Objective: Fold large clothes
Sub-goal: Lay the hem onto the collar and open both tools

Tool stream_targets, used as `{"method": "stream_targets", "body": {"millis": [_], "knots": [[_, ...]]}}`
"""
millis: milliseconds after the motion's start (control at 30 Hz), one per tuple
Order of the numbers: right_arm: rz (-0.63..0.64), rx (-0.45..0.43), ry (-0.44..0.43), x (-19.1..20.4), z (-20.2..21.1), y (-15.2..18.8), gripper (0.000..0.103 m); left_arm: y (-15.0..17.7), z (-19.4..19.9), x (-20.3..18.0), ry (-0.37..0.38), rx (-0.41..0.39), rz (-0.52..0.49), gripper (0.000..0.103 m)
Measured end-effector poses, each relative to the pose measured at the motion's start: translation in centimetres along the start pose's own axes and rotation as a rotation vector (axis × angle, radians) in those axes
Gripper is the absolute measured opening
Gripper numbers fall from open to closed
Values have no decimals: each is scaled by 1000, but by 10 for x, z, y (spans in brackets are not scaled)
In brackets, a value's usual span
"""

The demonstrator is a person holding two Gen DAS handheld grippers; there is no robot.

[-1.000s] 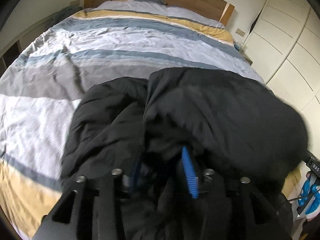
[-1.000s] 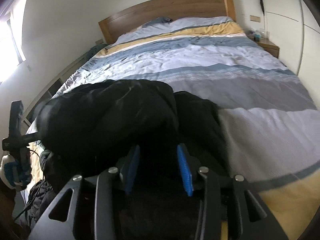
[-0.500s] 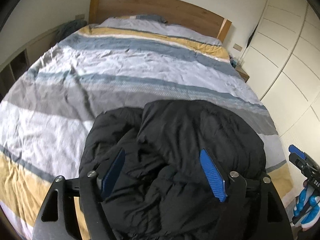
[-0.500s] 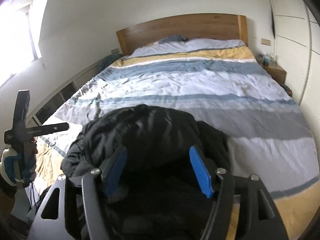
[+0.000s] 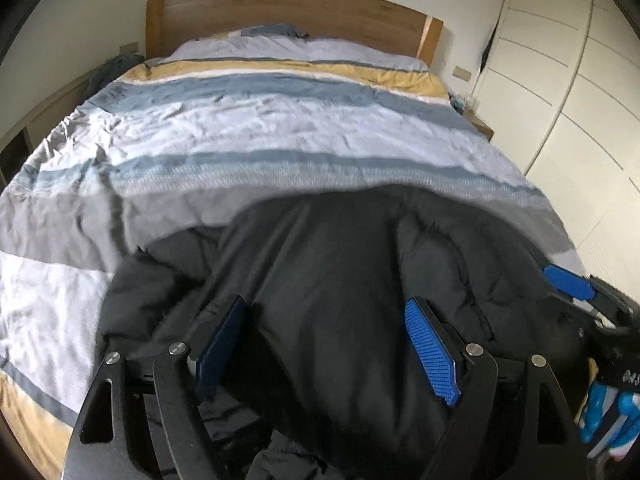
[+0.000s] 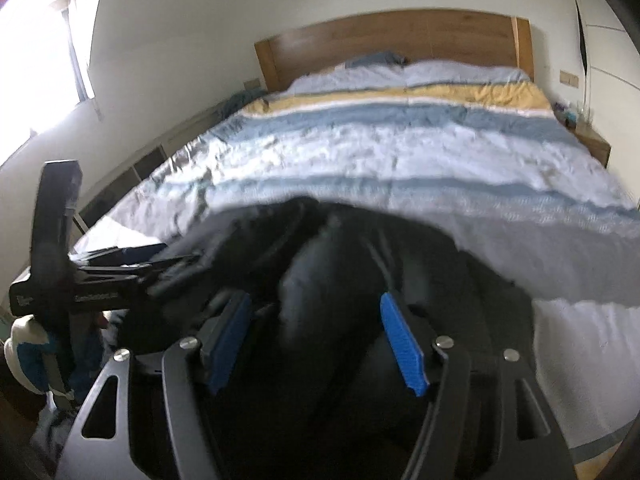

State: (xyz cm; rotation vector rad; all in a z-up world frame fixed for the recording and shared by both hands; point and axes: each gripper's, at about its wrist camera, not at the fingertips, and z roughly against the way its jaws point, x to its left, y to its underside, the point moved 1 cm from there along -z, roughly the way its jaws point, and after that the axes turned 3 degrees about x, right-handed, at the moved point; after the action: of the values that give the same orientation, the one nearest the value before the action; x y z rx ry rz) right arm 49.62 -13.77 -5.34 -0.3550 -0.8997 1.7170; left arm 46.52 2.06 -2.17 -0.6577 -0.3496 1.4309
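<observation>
My left tongs [image 5: 326, 344] have just been opening and now stand wide, the black padded jacket [image 5: 340, 280] bulging between the pads but not pinched. It lies bunched at the foot of the striped bed [image 5: 260, 140]. My right tongs [image 6: 316, 340] have likewise just spread apart and grip nothing. I judge the fold was just set down; next I should find a clear hem or sleeve edge, pinch low, and smooth it flat.

Wide bare striped duvet [image 5: 280, 136] beyond the bunched black jacket [image 5: 340, 280], open to the far headboard [image 5: 288, 12]. Hemmed right by wardrobe doors [image 5: 568, 92], left by a low shelf [image 6: 152, 160].
</observation>
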Motion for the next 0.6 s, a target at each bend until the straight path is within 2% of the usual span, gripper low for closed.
{"method": "stream_targets", "body": {"millis": [200,367,500,600], "knots": [[-32,40,-27,-25,-23,34,66,28,-23,2,-15,3,-3,84],[-27,61,0,-27,-35,46,66,37,-33,-5,-63,19,-38,85],[-14,77,49,-20,-25,45,66,39,-12,-10,-80,-2,-45,85],[-16,33,45,-13,-4,40,66,44,15,-14,-63,-51,-40,85]]}}
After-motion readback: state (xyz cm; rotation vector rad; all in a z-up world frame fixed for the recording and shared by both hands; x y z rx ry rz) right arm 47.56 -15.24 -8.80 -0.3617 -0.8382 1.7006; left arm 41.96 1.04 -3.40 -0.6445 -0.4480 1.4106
